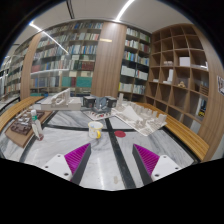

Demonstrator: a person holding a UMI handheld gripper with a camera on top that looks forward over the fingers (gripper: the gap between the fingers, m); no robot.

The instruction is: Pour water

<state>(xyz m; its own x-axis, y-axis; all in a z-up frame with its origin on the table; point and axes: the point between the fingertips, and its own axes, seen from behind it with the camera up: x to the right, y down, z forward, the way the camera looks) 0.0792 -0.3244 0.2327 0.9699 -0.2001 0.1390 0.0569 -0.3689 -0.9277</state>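
My gripper is open, its two magenta pads spread wide over the pale table top, and nothing lies between them. Beyond the fingers, a little left of centre, a small pale container with a yellowish part stands on the table. To its right lies a small red flat thing. Farther left, a bottle with a green part stands upright near the table's edge. I cannot tell whether either vessel holds water.
A dark stripe runs along the table between the fingers. White model-like objects and dark boxes sit at the far end. Wooden benches flank the table. Bookshelves and cubby shelves line the room.
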